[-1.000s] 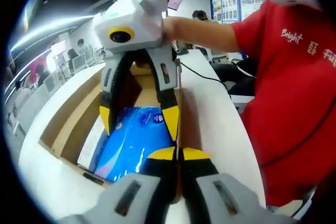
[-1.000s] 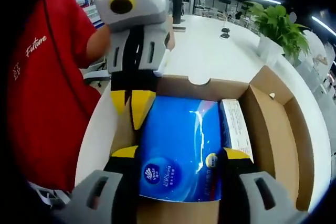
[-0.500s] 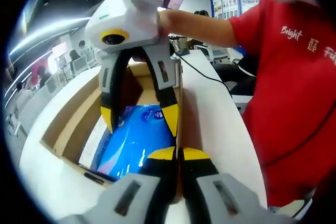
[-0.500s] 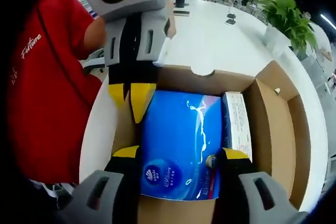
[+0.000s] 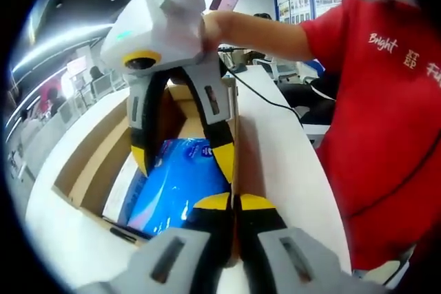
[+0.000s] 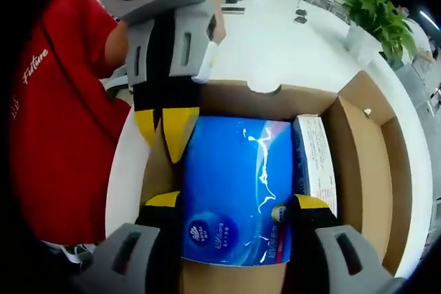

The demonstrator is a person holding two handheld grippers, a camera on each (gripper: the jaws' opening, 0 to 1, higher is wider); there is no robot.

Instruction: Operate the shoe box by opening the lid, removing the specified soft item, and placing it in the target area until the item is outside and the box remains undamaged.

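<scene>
Shoe box [image 6: 358,163] sits open on the white counter [image 6: 275,46], lid folded out toward the right of the right gripper view. Blue soft pack [image 6: 238,191] lies flat inside, centre-low in frame, with a white printed carton [image 6: 315,163] just beside it on its right.

Right gripper [image 6: 238,204]: jaws spread, one yellow tip on each side of the near end of the blue soft pack. They straddle it; I can't tell whether the pads are touching the film yet.

Left gripper [image 5: 234,204]: jaws pressed together, pinching the box's near side wall at the bottom centre of the left gripper view. Looks like it's there to anchor the box. In the right gripper view it hangs upper left, yellow tips down at the wall.

Judgement: the step in hand is grasping the pack.
- Close on the pack's sides only; keep the right-hand tip out of the seam against the white carton so that doesn't come along.
- It's soft and will likely sag, so a deeper bite before lifting should hold better.
- Lift straight up, clear of the cardboard walls, to avoid tearing them.
- Keep the left pinch firm but not crushing the wall.
</scene>
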